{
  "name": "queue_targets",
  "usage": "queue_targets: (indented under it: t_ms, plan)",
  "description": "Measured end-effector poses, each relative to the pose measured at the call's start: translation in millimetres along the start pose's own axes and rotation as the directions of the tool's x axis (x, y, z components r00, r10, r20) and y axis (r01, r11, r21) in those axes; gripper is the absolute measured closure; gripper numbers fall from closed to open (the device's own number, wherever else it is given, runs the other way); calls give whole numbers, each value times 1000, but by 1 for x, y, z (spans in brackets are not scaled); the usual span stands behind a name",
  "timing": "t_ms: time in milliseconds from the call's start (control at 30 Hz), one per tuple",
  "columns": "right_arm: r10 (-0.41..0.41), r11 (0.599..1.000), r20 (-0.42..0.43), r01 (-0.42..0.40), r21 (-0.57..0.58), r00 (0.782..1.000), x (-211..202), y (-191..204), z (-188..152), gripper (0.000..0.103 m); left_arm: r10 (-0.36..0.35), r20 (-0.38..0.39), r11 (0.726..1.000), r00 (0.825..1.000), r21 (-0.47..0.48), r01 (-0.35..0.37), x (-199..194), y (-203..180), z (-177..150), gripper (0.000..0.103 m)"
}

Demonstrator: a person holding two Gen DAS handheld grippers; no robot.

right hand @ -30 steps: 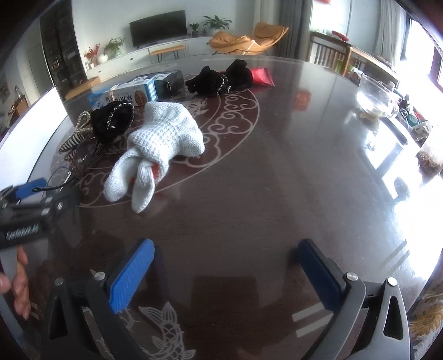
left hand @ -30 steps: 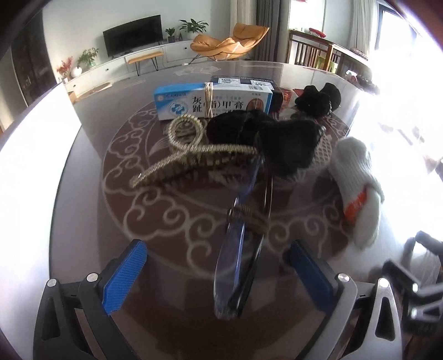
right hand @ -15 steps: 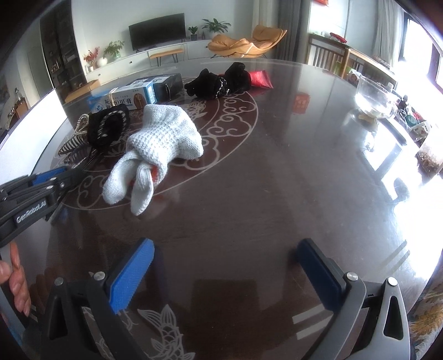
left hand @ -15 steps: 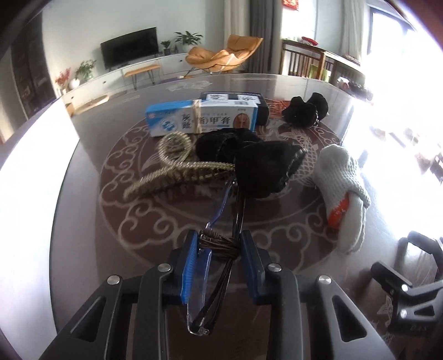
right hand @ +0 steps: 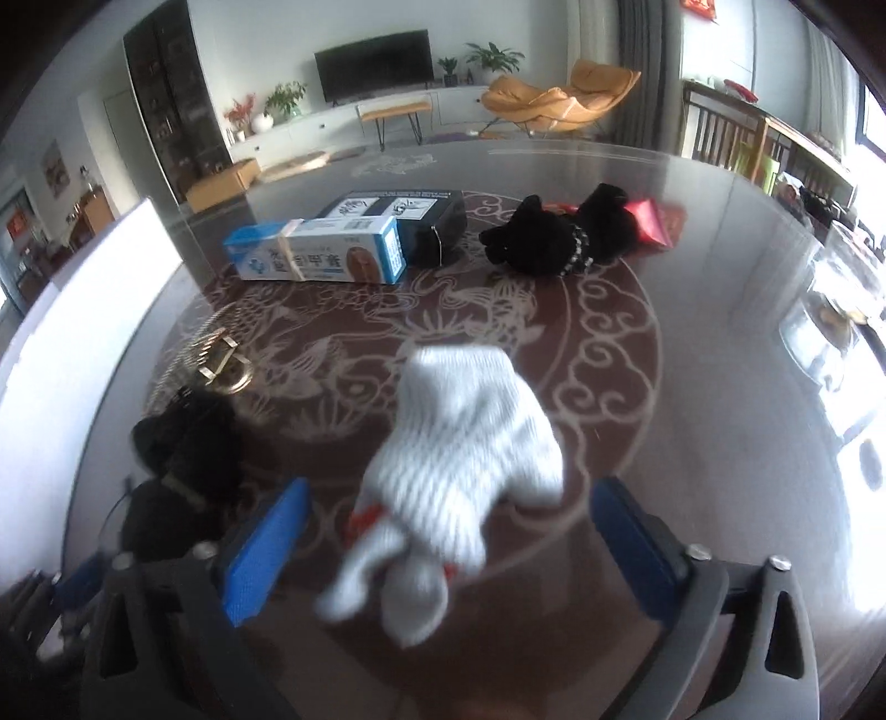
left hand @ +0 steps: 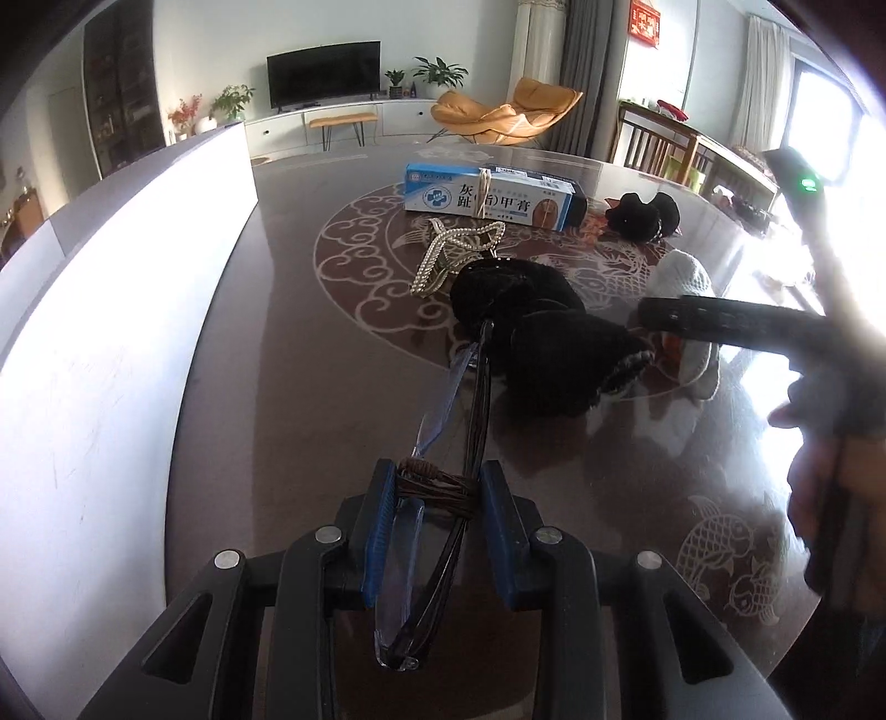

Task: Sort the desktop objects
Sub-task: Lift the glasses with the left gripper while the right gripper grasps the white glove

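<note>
Left wrist view: we are clamping the folded glasses (left hand: pixel 443 443) in our left gripper (left hand: pixel 437 531), while our right gripper's (right hand: pixel 443 531) jaws are closing around the white glove (right hand: pixel 465 443) (pads not touching).

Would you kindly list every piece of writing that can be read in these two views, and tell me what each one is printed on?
"灰趾(指)甲膏": large dark characters on the blue and white medicine box; a band hides part of the bracketed character.
Small print on that box: too small to read.
White label on the dark box behind it: large brush-style characters and fine print, too blurred to read.
Red hanging on the far wall: gold marks, unreadable.
</note>
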State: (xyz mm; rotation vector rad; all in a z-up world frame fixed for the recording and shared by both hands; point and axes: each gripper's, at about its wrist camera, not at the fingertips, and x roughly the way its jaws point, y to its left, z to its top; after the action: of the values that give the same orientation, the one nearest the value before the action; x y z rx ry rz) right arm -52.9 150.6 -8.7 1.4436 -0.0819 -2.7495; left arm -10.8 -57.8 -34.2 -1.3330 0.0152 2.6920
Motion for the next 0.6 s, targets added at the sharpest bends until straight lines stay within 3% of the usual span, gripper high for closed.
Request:
queue_targets:
  t_ms: [100, 233, 300, 333, 367, 433, 600]
  plan:
    - [46, 999, 17, -45, -27, 999, -7, 0, -5, 54, -3, 3, 1000, 1000, -7, 3, -4, 4, -5, 73]
    - [60, 994, 40, -56, -90, 997, -29, 6, -40, 56, -5, 27, 1000, 1000, -16, 5, -6, 5, -8, 71]
    - [57, 993, 54, -51, -110, 997, -38, 8, -57, 54, 13, 34, 1000, 999, -12, -13, -5, 2, -7, 70]
    - [61, 992, 55, -54, -115, 997, -42, 9, -64, 50, 17, 33, 1000, 999, -5, -17, -4, 0, -5, 62]
    - [61, 992, 50, -55, -117, 997, -43, 8, -67, 46, 17, 27, 1000, 999, 4, -17, -2, -2, -3, 48]
    - [56, 992, 40, -51, -114, 998, -45, 5, -71, 33, 29, 10, 999, 1000, 13, -29, 4, -5, 1, 34]
    - [69, 994, 49, -65, -90, 996, -44, 1, -71, 28, 57, -2, 998, 998, 23, -57, 9, -6, 6, 30]
